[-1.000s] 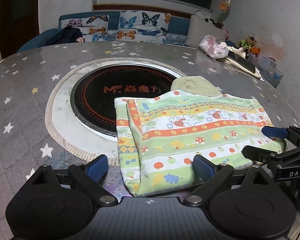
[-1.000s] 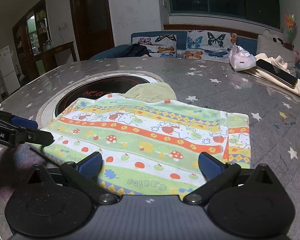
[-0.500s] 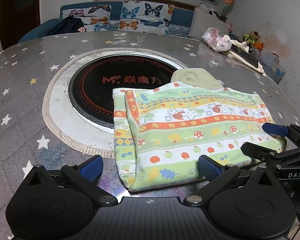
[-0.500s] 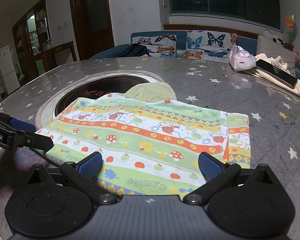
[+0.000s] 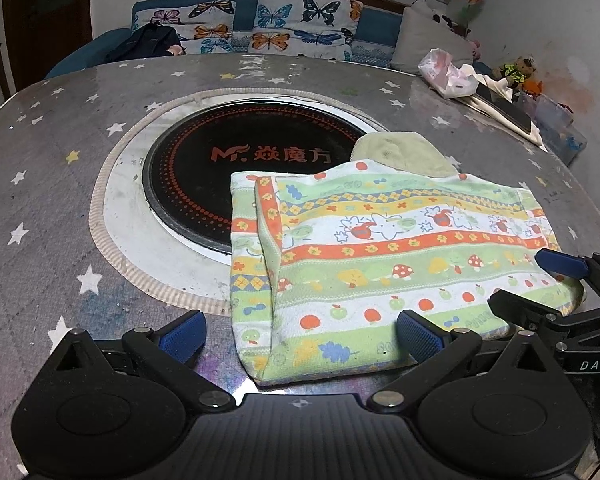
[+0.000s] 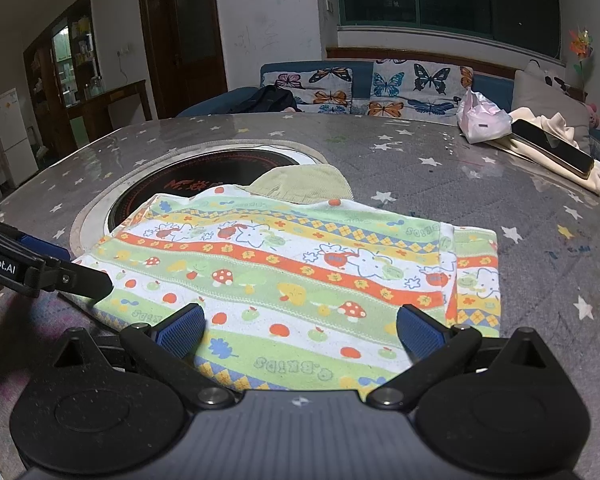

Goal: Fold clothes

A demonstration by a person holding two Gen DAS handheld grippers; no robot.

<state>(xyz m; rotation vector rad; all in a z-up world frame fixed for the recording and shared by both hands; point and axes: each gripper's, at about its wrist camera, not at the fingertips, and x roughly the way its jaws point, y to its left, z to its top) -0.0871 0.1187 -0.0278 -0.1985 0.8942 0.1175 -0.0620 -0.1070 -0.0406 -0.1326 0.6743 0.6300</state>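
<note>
A small piece of clothing [image 5: 380,252] [image 6: 300,280] is laid flat on the worktop [image 5: 60,200] [image 6: 540,280], close to the near edge. It is striped in green, white, orange and yellow. Little apples, mushrooms and white animals are printed on it. One side has been folded over, so a second layer is seen along that end. A plain pale green part [image 5: 400,150] [image 6: 304,182] sticks out from under the far edge.
</note>
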